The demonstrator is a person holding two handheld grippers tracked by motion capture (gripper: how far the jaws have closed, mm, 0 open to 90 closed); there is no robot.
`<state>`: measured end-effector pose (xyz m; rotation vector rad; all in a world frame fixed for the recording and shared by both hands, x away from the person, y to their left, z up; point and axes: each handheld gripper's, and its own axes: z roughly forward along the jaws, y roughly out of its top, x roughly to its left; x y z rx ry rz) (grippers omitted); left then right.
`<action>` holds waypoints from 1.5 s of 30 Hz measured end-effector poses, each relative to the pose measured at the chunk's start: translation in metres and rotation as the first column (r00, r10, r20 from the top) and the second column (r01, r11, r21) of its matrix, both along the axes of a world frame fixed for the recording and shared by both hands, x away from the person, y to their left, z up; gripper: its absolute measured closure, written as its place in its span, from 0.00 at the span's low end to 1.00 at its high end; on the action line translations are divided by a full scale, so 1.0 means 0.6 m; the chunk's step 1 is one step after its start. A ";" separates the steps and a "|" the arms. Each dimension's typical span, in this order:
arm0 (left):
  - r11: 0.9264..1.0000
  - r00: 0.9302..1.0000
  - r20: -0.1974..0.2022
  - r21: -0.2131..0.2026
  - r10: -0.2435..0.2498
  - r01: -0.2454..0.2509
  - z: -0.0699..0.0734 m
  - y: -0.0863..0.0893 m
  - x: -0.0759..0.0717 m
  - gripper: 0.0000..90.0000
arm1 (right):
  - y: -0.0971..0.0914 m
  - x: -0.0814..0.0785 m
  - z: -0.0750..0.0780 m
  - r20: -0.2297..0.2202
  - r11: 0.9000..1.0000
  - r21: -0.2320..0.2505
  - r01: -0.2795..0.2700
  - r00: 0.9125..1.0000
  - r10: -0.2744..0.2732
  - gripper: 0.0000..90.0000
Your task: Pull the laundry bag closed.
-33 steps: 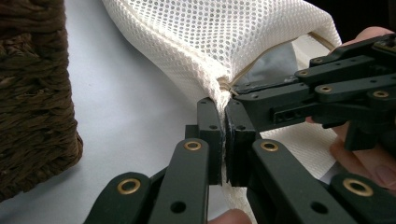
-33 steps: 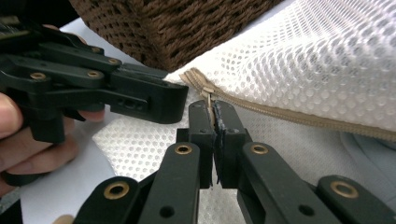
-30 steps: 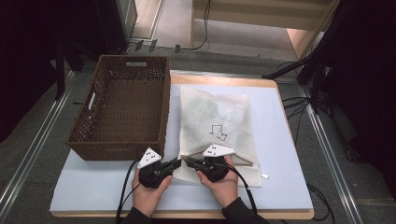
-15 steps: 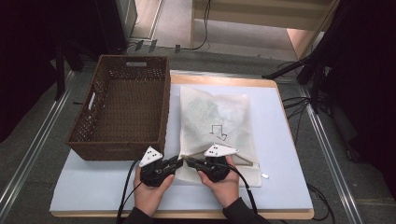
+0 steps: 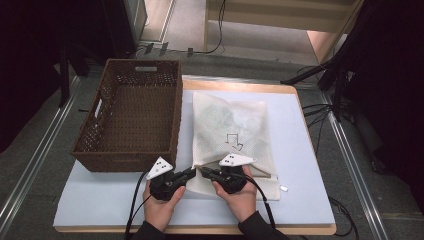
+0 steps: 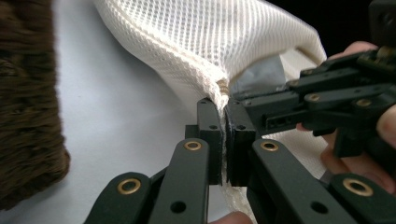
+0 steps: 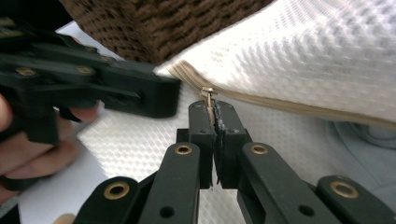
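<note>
- White mesh is what we hold: one zippered mesh laundry bag (image 5: 233,132) lies flat on the pale blue table top (image 5: 310,190), just right of the wicker basket. Its long axis runs from our side of the table away from us, with the zippered mouth at the near end, toward our hands.
- Brown wicker makes the one basket (image 5: 131,117), on the left half of the table, its long side parallel to the bag; its near right corner sits near the left gripper.
- Our two forearms come in from the near edge, hands side by side and low over the table, the two grippers turned inward so their tips point at each other over the bag's near left corner.
- We count two grippers. The left gripper (image 6: 224,135) has its jaws pressed together on the bag's mesh edge, right by the end of the zipper; after a brief loosening they have just closed again, with the fabric between them.
- The right gripper (image 7: 214,128) has its jaws pinched together on the one small metal zipper pull (image 7: 208,94), which stands up from the beige zipper tape (image 7: 299,105).
- A small white tag (image 5: 283,188) lies on the table beside the bag's near right corner.
</note>
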<state>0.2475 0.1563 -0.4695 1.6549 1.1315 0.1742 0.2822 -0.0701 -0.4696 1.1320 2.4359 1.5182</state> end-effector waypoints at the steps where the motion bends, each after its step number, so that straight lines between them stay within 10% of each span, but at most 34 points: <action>1: 1.000 1.000 -0.005 -0.008 0.001 -0.001 -0.001 0.002 0.001 0.97 | -0.002 0.001 -0.002 0.002 1.000 -0.004 -0.002 1.000 0.002 0.98; 45: 1.000 0.998 0.065 0.007 0.024 -0.024 0.000 0.000 -0.012 0.97 | -0.072 -0.023 -0.008 0.058 1.000 -0.028 0.012 0.998 -0.010 0.98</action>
